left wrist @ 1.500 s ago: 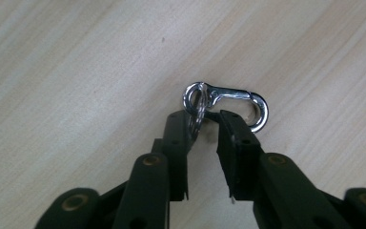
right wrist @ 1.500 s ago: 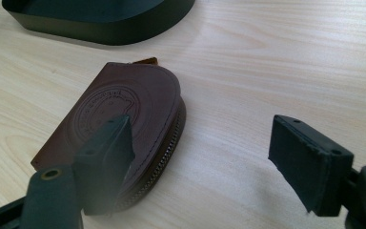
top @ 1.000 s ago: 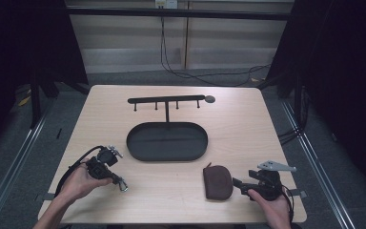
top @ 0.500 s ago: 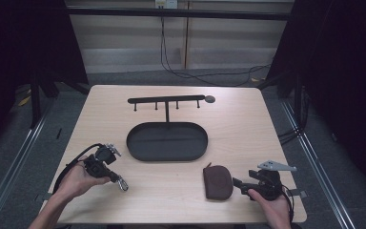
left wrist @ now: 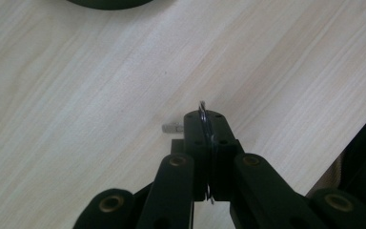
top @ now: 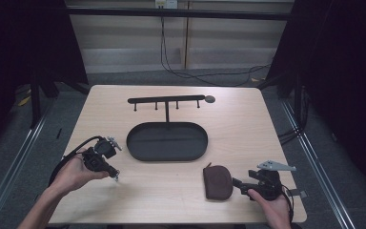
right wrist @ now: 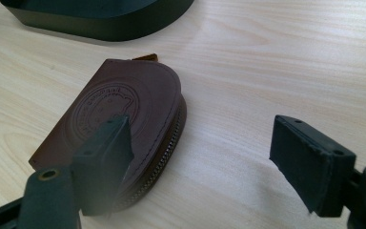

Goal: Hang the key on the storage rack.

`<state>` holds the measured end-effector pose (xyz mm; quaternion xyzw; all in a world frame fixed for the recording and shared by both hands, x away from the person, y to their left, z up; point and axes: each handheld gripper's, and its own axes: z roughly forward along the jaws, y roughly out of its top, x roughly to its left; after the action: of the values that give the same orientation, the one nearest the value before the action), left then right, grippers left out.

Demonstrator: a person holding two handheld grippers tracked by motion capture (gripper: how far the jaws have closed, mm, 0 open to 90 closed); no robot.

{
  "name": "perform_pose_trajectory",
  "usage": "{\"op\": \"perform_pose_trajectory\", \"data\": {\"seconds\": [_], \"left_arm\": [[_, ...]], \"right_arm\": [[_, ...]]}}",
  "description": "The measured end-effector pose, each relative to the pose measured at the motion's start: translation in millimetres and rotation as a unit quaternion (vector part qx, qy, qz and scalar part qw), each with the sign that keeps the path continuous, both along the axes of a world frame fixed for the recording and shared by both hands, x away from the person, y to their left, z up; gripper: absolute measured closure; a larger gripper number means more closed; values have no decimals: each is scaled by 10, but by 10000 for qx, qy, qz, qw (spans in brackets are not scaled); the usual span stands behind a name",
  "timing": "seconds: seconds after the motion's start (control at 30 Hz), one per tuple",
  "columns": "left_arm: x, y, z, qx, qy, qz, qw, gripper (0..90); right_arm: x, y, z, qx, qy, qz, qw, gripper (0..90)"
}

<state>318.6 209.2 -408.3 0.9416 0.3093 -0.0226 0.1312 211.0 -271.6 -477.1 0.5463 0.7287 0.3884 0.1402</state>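
On the pale wooden table (top: 248, 124), the person's left hand (top: 74, 172) reaches in from the lower left, palm up, and tips the left gripper (top: 115, 176) down toward the tabletop at the near left. Its 2 black jaws are pressed together on a thin metal ring (left wrist: 205, 129), with a small silver piece (left wrist: 171, 127) showing just beside the tips. At the near right edge, the right hand (top: 271, 202) holds the right gripper (top: 236, 182) low and level, pointing left. Its 2 jaws stand wide apart and hold nothing; 1 lies over the edge of the brown leather zip pouch (right wrist: 119, 114), which lies flat. Behind, a dark oval metal tray (top: 167, 141) with a hook rail (top: 166, 99) stands mid-table.
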Motion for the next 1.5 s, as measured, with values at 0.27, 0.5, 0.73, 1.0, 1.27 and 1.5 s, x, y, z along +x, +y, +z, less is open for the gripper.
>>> {"op": "perform_pose_trajectory", "data": {"seconds": [0.27,0.5,0.73,1.0,1.27,1.5], "left_arm": [[-21,-33,163,25,-49,-192,9998,891],[-23,-73,314,169,-156,-344,9991,891],[-2,-136,406,160,-268,-660,9973,891],[44,-178,532,116,-336,-622,9974,891],[104,-224,688,138,-377,-818,9958,891],[187,-221,805,39,-453,-715,9964,891]], "right_arm": [[1,2,-1,-5,2,-7,10000,220],[0,-1,-1,-2,1,2,10000,219],[6,2,-5,5,17,-4,10000,219],[12,-1,-9,17,12,6,10000,219],[8,-2,-7,9,-2,-4,10000,219],[6,0,-5,4,4,-4,10000,219]]}}
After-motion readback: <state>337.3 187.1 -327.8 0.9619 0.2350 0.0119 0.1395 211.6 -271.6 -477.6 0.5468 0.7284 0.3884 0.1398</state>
